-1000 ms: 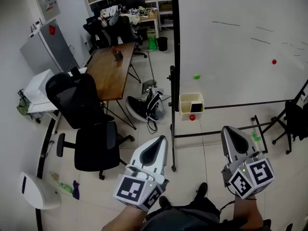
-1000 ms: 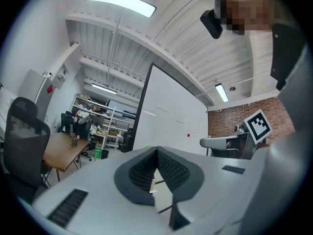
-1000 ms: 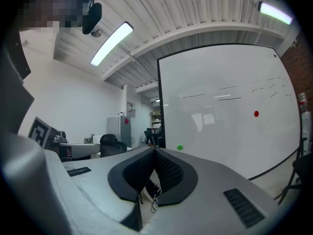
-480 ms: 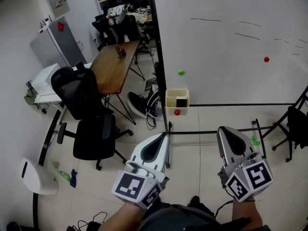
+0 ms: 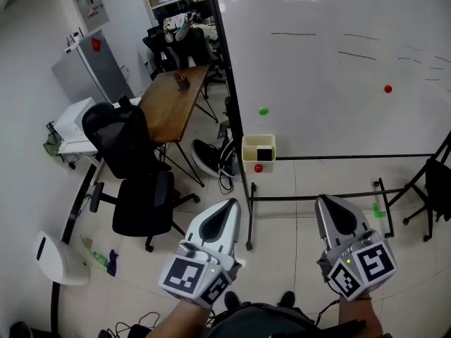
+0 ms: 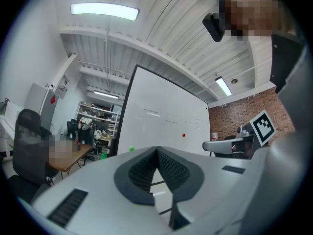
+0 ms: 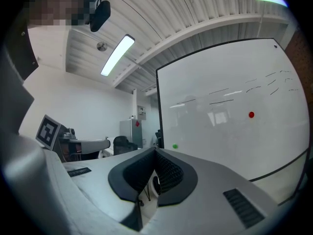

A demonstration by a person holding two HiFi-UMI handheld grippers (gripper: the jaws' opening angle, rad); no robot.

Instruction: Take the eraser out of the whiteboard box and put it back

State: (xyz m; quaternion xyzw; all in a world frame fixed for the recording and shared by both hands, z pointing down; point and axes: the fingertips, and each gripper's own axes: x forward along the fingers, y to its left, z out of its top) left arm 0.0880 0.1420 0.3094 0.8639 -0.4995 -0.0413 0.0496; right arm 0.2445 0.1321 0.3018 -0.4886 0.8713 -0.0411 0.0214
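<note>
A cream whiteboard box (image 5: pixel 249 148) hangs at the lower left corner of the big whiteboard (image 5: pixel 331 76), with the dark eraser (image 5: pixel 264 153) standing inside it. A red magnet (image 5: pixel 258 167) sits just under the box. My left gripper (image 5: pixel 231 204) and right gripper (image 5: pixel 326 200) are held level low in the head view, well short of the box, both shut and empty. In the left gripper view the left gripper (image 6: pixel 157 149) has its pads meeting at the tip. The right gripper (image 7: pixel 155 151) looks the same in its own view, facing the whiteboard (image 7: pixel 230 116).
The whiteboard's stand has a foot bar (image 5: pixel 248 220) on the floor between the grippers and the box. Two black office chairs (image 5: pixel 127 143) and a wooden table (image 5: pixel 173 101) stand to the left. A black tripod stand (image 5: pixel 433 189) is at the right. Shoes and bags (image 5: pixel 211 157) lie by the box.
Both grippers have moved across the floor toward the whiteboard, staying shut. The box and the board edge have slid left in the head view.
</note>
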